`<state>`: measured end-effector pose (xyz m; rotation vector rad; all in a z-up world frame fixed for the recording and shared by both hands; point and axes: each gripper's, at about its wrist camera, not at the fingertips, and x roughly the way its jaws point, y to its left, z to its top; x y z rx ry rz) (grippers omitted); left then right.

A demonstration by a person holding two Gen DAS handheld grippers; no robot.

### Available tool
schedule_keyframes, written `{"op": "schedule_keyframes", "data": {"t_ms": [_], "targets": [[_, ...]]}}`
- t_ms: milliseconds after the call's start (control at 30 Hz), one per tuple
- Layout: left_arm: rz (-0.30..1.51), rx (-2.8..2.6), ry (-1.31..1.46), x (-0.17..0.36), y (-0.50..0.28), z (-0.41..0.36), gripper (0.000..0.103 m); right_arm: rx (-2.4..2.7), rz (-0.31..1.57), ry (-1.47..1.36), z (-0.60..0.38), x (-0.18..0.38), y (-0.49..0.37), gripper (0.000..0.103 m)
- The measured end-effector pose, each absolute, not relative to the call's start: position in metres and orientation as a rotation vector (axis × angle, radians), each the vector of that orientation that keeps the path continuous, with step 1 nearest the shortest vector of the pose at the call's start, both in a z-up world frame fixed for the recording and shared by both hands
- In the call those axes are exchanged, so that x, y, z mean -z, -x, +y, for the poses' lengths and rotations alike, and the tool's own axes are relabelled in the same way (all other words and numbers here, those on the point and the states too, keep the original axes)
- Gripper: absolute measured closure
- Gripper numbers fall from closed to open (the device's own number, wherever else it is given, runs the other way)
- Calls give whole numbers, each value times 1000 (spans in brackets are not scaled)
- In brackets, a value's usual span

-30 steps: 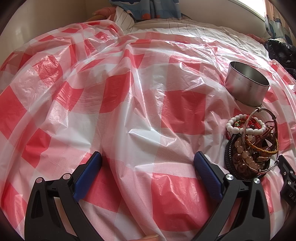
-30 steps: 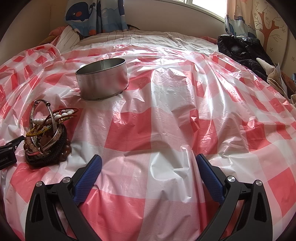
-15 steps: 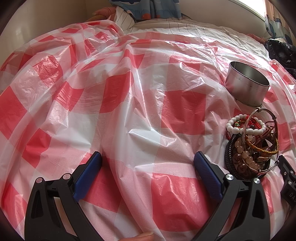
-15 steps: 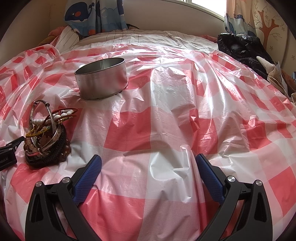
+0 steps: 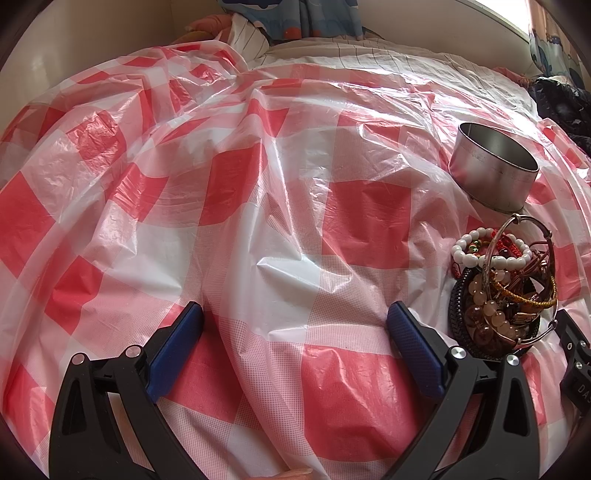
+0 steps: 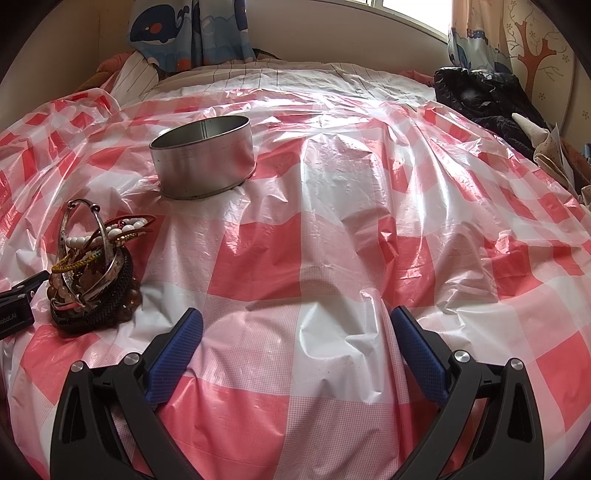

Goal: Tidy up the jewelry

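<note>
A tangled pile of bracelets (image 5: pixel 502 291) lies on the red-and-white checked plastic sheet (image 5: pixel 258 229): white and amber beads, a silver bangle, red and gold cords, a black braided band. Just beyond it stands an empty round metal tin (image 5: pixel 493 171). My left gripper (image 5: pixel 295 325) is open, to the left of the pile and apart from it. In the right wrist view the pile (image 6: pixel 92 273) is at the left and the tin (image 6: pixel 205 157) behind it. My right gripper (image 6: pixel 295 325) is open over bare sheet, to the right of the pile.
The sheet covers a bed with striped bedding (image 6: pixel 295 79) at the far end. Dark clothing (image 6: pixel 484 96) is heaped at the far right. A whale-print curtain (image 6: pixel 188 29) hangs behind. The other gripper's black body (image 6: pixel 16 302) shows beside the pile.
Hardly anything has moved. The right wrist view has shifted very slightly, and both grippers stay open in place.
</note>
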<state>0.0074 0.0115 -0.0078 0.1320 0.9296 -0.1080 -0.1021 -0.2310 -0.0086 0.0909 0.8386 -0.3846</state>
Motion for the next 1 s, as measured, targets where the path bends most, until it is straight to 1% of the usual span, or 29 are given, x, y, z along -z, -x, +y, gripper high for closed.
{"op": "schedule_keyframes", "data": {"t_ms": [1000], "targets": [[930,106,-134,7,-7,10,7,379,821,-82,-228,3,105,6]]}}
